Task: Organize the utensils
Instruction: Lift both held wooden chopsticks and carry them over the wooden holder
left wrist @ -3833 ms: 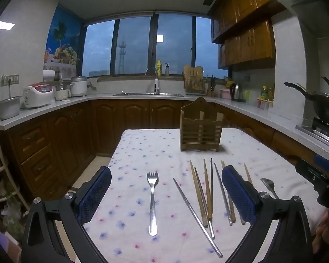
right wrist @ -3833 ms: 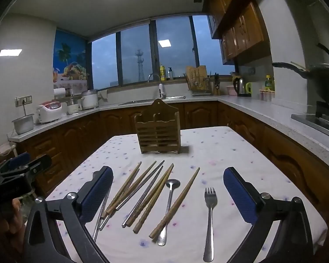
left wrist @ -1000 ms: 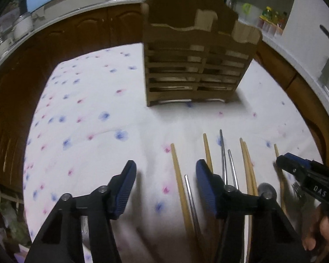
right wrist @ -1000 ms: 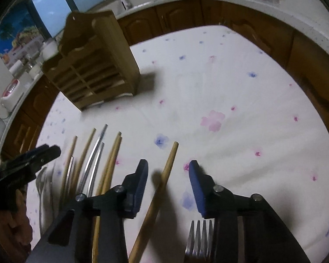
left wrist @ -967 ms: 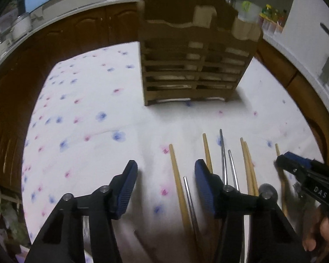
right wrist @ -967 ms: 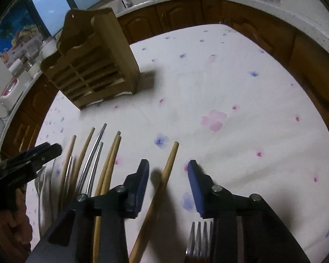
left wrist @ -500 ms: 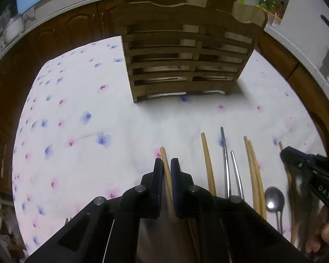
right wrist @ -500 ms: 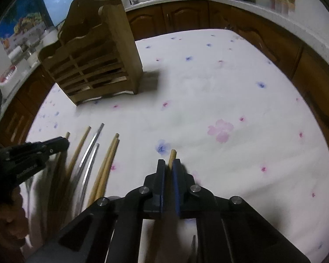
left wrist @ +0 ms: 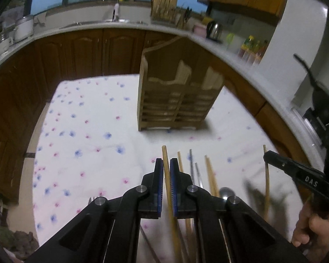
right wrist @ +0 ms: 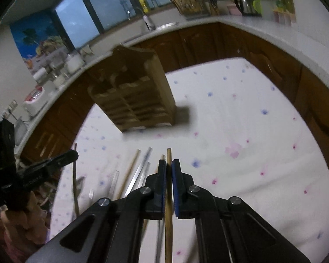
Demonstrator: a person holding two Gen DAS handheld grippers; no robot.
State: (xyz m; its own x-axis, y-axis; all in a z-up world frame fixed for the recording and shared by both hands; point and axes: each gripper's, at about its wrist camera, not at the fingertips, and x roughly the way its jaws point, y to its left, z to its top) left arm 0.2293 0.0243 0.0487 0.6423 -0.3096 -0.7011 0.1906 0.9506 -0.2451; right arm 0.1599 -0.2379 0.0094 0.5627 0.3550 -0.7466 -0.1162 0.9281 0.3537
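My left gripper point(left wrist: 166, 164) is shut on a wooden chopstick point(left wrist: 165, 153) and holds it above the flowered tablecloth point(left wrist: 81, 135). My right gripper point(right wrist: 169, 164) is shut on another wooden chopstick point(right wrist: 169, 153), also lifted. A slatted wooden utensil holder point(left wrist: 175, 96) stands upright ahead of both grippers; it also shows in the right wrist view point(right wrist: 133, 96). More wooden chopsticks point(left wrist: 210, 175), metal chopsticks point(left wrist: 192, 164) and a spoon point(left wrist: 227, 191) lie on the cloth between the grippers. The right gripper with its chopstick shows at the right of the left wrist view point(left wrist: 265, 153).
The table point(right wrist: 263, 153) is ringed by dark wooden cabinets point(left wrist: 81, 50) under a white counter with a sink, kettle point(left wrist: 213, 29) and rice cookers. A fork tip point(left wrist: 91, 199) peeks out left of my left gripper. A stove with a pan is at the far right.
Both grippers have lifted their chopsticks off the cloth and tilted up, so the holder and the counter are now further ahead in view. Both stay shut.
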